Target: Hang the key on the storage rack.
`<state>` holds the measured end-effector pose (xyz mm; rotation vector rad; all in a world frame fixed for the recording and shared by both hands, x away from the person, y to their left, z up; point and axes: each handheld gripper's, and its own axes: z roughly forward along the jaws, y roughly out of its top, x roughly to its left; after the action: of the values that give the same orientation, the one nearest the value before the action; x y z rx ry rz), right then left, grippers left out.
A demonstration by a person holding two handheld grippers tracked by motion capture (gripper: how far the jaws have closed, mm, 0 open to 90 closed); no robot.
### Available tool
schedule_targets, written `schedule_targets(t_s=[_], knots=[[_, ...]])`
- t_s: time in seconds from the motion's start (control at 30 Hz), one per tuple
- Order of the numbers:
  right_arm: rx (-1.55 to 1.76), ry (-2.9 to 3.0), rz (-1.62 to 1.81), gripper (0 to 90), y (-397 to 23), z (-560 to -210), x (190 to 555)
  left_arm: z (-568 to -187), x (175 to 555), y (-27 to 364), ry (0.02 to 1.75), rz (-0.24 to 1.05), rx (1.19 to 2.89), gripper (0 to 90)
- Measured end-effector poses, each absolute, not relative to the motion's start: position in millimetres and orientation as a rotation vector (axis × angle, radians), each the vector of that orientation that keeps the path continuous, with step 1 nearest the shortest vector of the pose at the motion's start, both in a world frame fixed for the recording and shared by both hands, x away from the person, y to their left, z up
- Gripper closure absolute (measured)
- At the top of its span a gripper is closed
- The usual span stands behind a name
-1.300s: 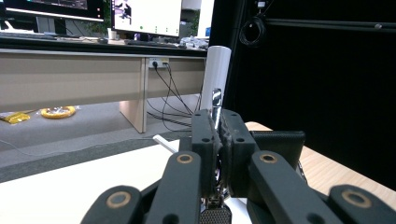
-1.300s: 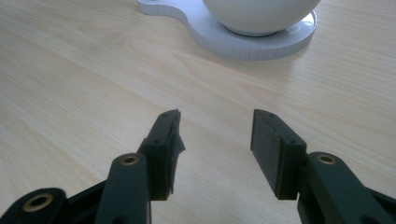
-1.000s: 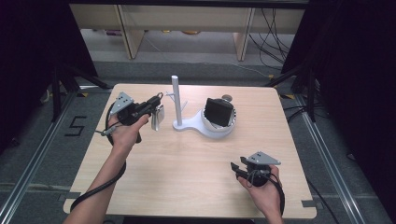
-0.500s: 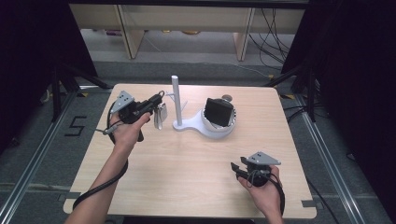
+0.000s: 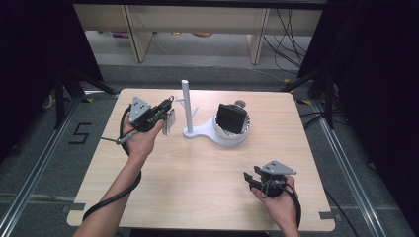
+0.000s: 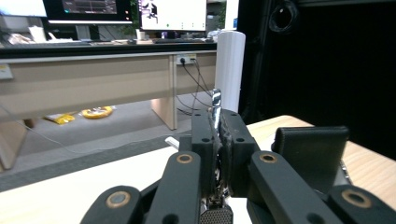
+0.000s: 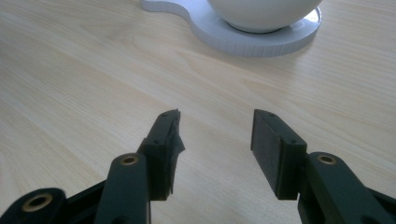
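Tool in our left hand clamps a metal strip at nine o'clock of the white stand, ready for hanging; our right tool rests open.

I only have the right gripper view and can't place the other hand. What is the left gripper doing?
Observer: The left gripper is shut on a thin silvery piece, held above the table.
Operator: Where is that relative to the white stand?
Observer: In the high view it is just left of the stand's upright post, with a gap between them.
Operator: I see the underside of a bowl. Anything in it?
Observer: A black box-like thing sits tilted in the white bowl.
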<state>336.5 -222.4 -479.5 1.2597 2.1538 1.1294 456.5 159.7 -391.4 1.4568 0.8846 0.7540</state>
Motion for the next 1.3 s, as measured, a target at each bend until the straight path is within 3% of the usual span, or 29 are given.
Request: schedule_targets(t_s=[0.53,1.3], knots=[[1.238,2.150,1.115,53.1,-222,-480,337,-395,451,143,0.853,0.954,1.514,84.7],[1.258,2.180,1.107,52.3,-221,-482,339,-399,444,125,0.819,1.073,1.543,86.4]])
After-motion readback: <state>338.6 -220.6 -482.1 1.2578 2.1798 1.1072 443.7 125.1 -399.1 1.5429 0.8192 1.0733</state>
